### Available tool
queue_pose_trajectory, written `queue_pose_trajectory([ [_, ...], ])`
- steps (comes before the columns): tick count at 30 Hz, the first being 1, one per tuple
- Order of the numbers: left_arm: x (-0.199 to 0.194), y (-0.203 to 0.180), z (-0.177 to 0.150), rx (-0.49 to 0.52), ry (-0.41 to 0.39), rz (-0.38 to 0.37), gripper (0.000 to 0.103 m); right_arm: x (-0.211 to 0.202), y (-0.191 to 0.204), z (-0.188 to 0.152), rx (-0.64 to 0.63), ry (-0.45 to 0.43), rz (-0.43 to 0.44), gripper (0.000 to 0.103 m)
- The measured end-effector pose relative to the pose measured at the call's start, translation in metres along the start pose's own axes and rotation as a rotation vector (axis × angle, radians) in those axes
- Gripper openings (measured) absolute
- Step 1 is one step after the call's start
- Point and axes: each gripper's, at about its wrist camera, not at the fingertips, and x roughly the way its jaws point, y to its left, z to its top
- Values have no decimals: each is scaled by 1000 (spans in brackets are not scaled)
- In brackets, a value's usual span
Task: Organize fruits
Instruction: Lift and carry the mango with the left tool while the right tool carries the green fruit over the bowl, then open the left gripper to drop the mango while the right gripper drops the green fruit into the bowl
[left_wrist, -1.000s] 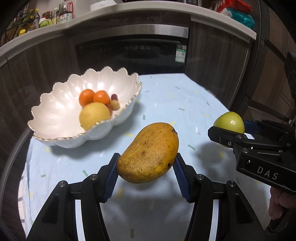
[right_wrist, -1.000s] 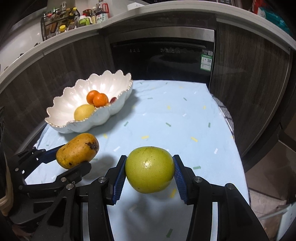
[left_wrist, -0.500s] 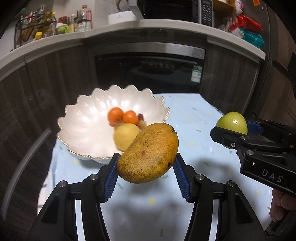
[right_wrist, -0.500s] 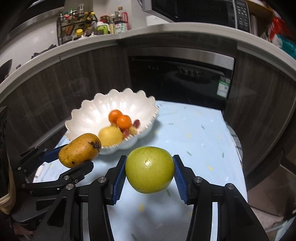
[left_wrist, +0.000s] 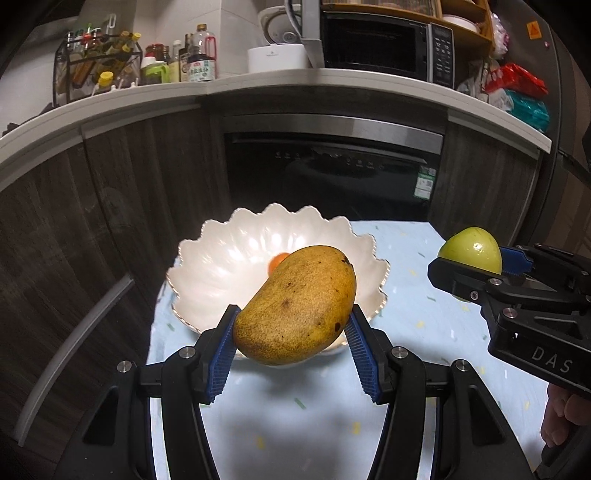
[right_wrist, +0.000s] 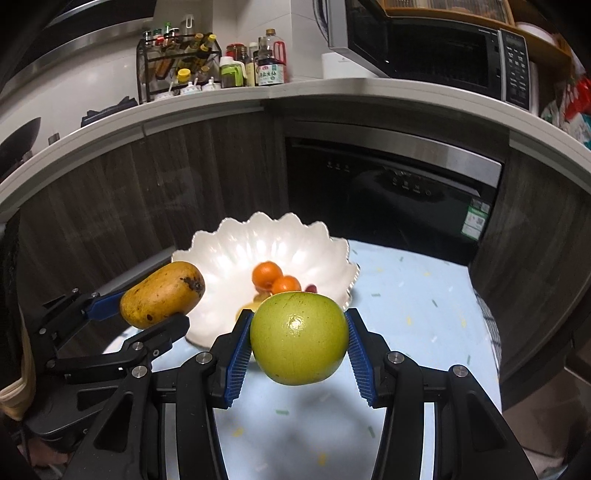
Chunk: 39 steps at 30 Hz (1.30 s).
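While your left gripper (left_wrist: 293, 341) clamps the mango (left_wrist: 297, 304) and your right gripper (right_wrist: 297, 349) the apple (right_wrist: 299, 338), the bowl (left_wrist: 207, 273) lies just ahead, nearer the mango, its long axis tilted up-right

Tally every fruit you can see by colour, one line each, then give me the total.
Orange: 2, the tangerines in the white bowl.
Yellow: 2, the mango in the left tongs, and a mostly hidden fruit in the bowl.
Green: 1, the apple in the right tongs.
Red: 1, a small fruit in the bowl.
Total: 6 visible.
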Motion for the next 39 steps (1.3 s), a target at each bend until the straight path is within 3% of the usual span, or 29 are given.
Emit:
queue_pose_trajectory([
  [21,31,45,33,-55,-28,54,56,48,3,27,22,17,-26,49],
  [39,76,63,40,-69,17,76,55,100,-8,29,50,92,-59,49],
])
